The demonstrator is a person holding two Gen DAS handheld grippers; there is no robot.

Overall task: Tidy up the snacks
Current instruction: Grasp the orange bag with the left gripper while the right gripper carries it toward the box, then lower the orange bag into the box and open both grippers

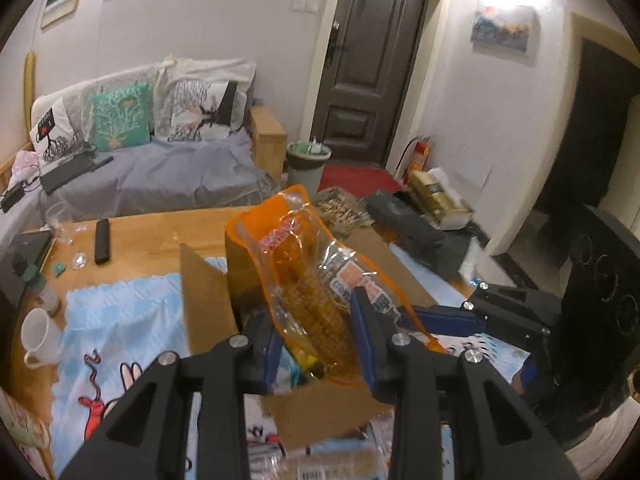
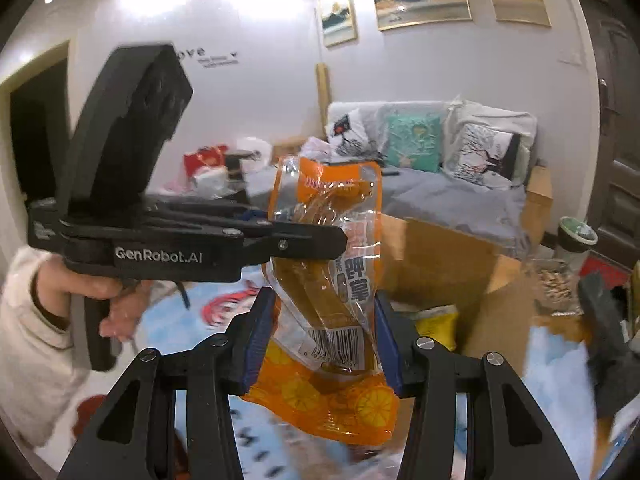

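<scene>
My left gripper (image 1: 316,332) is shut on an orange-edged clear pack holding a corn cob (image 1: 316,280), tilted up above an open cardboard box (image 1: 208,300) on the table. My right gripper (image 2: 324,320) is shut on an orange snack pack with a barcode (image 2: 332,280), held upright in the air. The left gripper's body (image 2: 180,240) crosses the right wrist view at left, its tip close to the right pack. The box also shows in the right wrist view (image 2: 440,264), with a yellow packet (image 2: 436,320) inside.
A light blue cartoon cloth (image 1: 120,328) covers the wooden table (image 1: 152,232). A white mug (image 1: 38,338), a glass (image 1: 60,220) and a black remote (image 1: 102,240) stand at the left. A sofa (image 1: 152,176) and bin (image 1: 306,160) lie beyond. Flat packs (image 1: 332,464) lie near the front.
</scene>
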